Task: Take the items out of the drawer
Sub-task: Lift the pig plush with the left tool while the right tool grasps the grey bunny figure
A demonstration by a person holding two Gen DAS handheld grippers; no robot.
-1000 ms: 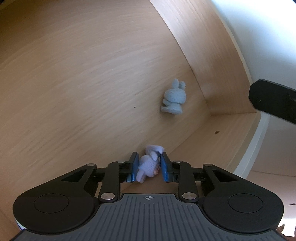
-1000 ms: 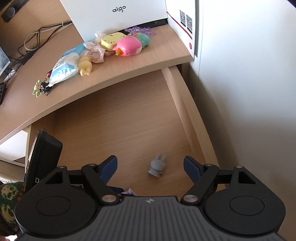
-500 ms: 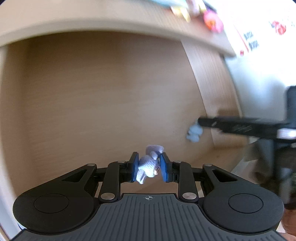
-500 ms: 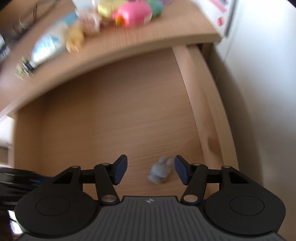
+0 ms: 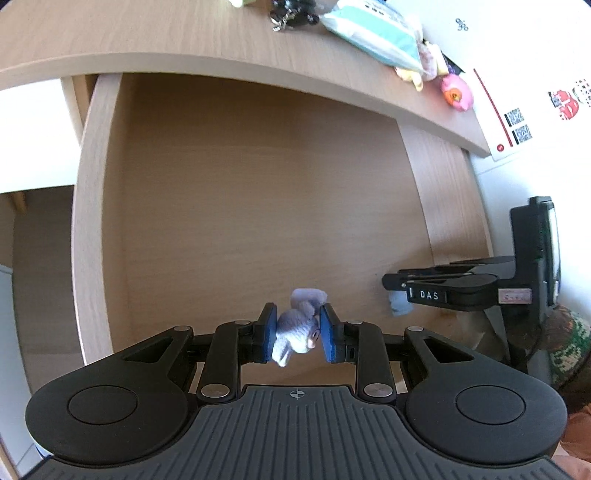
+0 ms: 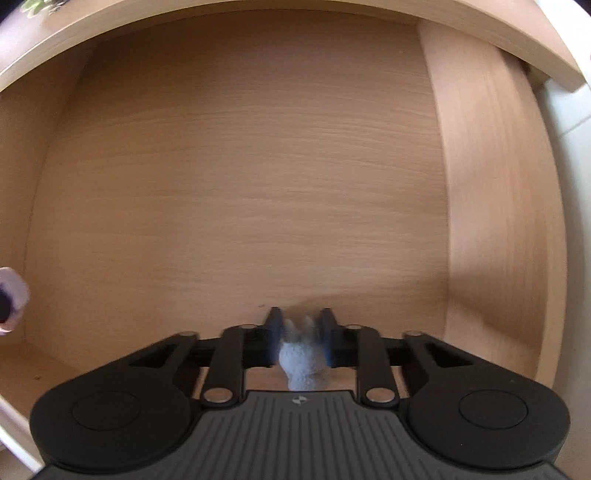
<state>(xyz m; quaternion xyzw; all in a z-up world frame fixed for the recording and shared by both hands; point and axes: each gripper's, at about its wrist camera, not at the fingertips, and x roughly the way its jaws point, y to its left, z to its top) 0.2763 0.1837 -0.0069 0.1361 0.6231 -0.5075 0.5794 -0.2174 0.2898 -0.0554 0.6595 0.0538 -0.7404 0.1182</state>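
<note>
The wooden drawer [image 5: 258, 203] stands pulled out under the desk edge. My left gripper [image 5: 298, 317] hangs above the drawer floor, shut on a small lavender plush toy [image 5: 295, 334] between its blue pads. Low in the drawer's right front corner, my right gripper [image 6: 298, 319] points straight down. Its jaws are closing, and the pads press the sides of a grey-blue rabbit figure [image 6: 301, 363] that still rests on the drawer floor [image 6: 240, 184]. In the left wrist view the right gripper [image 5: 391, 286] lies side-on over the rabbit [image 5: 398, 305], mostly hiding it.
On the desk top [image 5: 184, 40] lie a snack packet [image 5: 373, 31], a keychain [image 5: 291, 16], a pink toy [image 5: 456, 94] and a white box [image 5: 517, 92]. The drawer's right wall [image 6: 491, 221] is close beside the right gripper. A patterned sleeve [image 5: 569, 343] shows at right.
My right gripper dropped into the drawer and its wide jaws closed around the rabbit. My left gripper lifted and swung back with the lavender toy, so the desk top came into view.
</note>
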